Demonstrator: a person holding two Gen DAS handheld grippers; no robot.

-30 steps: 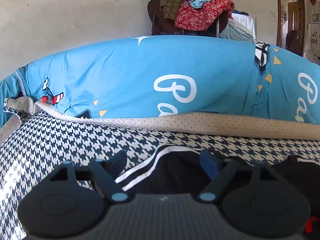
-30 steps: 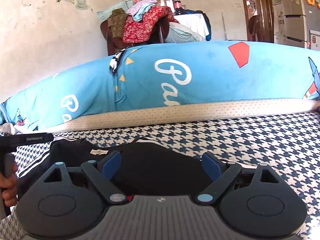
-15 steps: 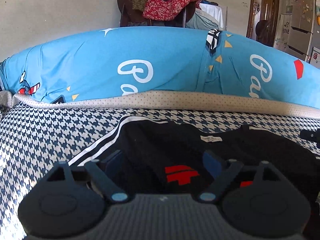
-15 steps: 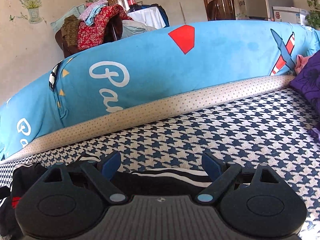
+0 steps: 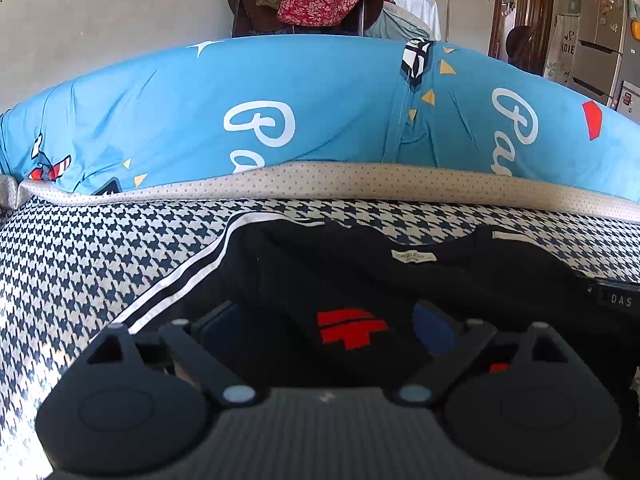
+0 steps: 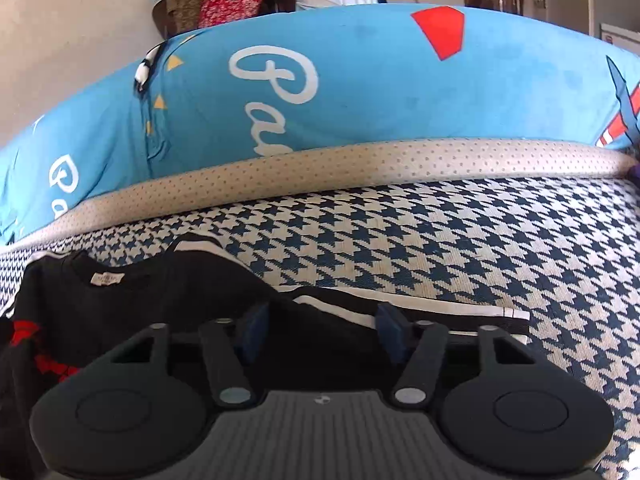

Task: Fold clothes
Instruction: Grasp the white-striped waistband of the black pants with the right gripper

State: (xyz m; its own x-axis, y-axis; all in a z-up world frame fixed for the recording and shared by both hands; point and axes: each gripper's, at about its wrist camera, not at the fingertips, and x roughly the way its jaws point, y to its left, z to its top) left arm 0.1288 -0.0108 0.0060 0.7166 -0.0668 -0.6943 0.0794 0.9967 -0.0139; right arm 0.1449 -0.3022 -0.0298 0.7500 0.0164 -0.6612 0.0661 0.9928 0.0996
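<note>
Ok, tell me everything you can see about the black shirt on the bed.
The black shirt is a soft knit top lying spread but rumpled on the houndstooth bedcover. It has white stripes along the sleeve, a pale neck label and a red print on the front. The left gripper is opening over the red print; the right gripper is closing with the striped sleeve between its pads.

White script letters reading "Pa", cut off below by the bedding, are seen repeated across the blue cover (image 5: 320, 112). "DAS" is read in pale letters on a dark object (image 5: 618, 300) at the right edge of the left view. The print on the neck label (image 5: 414, 256) of the black shirt (image 5: 304, 280) is too small to be read.
</note>
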